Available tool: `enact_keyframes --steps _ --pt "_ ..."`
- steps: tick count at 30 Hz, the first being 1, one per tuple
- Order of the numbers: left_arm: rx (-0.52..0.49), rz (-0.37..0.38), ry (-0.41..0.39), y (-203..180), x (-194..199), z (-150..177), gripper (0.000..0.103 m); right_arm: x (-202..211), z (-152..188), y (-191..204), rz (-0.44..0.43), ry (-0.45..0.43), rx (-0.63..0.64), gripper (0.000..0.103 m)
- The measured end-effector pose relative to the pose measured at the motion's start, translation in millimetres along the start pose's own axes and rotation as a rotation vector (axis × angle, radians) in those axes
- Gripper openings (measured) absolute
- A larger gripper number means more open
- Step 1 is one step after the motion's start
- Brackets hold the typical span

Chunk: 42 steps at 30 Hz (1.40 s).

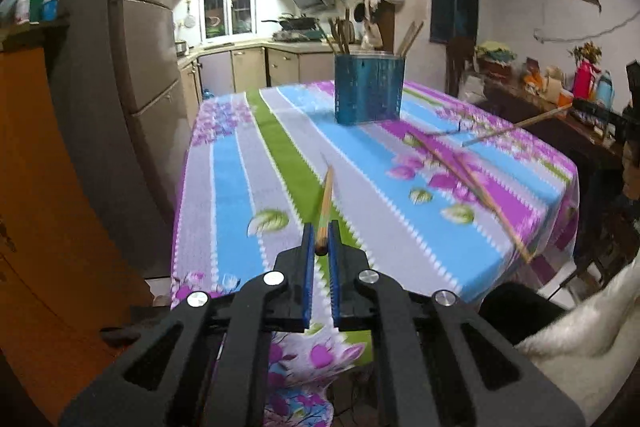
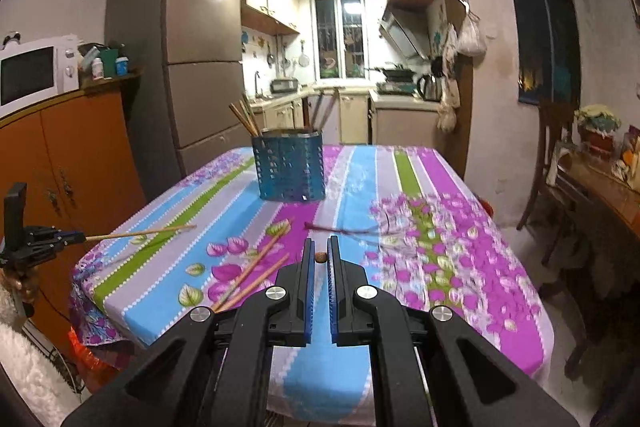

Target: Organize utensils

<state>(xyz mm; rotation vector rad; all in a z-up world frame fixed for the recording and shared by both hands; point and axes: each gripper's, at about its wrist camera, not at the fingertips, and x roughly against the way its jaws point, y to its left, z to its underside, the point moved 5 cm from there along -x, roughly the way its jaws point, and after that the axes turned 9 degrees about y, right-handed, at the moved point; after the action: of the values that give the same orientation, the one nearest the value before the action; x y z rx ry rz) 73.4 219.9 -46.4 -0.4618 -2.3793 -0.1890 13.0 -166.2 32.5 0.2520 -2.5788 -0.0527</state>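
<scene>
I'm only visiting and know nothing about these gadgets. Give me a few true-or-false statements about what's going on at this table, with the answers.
1. The left gripper holds a chopstick. True.
2. The blue utensil holder is empty. False: several chopsticks already stand in it.
3. The right gripper also grips a chopstick, seen end-on between its fingers. True; in the left wrist view that chopstick juts out over the table from the right.
4. No chopsticks are left lying on the tablecloth. False: a loose pair lies on it near the front edge.
5. The holder has tipped onto its side. False: it stands upright.
</scene>
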Motion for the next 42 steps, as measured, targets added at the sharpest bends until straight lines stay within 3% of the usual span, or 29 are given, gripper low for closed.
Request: enact_keyframes --steps 13,19,29,37,42 --pt "0.133 -0.082 -0.094 -25 29 -79 0.005 -12 -43 -13 -0.051 -0.069 0.062 0.007" --pt "0.125 -0.105 -0.103 -48 24 -110 0.005 -22 -59 -24 -0.083 -0.062 0.048 0.007" --pt "0.147 -0.074 -0.116 -75 13 -157 0.005 -40 -78 -38 -0.142 -0.011 -0.011 0.007" --pt "0.139 -0.091 -0.109 -88 1 -171 0.005 -34 -95 -39 -0.14 -0.036 -0.001 0.001" --pt "0.144 -0.095 -0.104 -91 -9 -172 0.005 -51 -91 -43 -0.141 0.006 -0.01 0.001"
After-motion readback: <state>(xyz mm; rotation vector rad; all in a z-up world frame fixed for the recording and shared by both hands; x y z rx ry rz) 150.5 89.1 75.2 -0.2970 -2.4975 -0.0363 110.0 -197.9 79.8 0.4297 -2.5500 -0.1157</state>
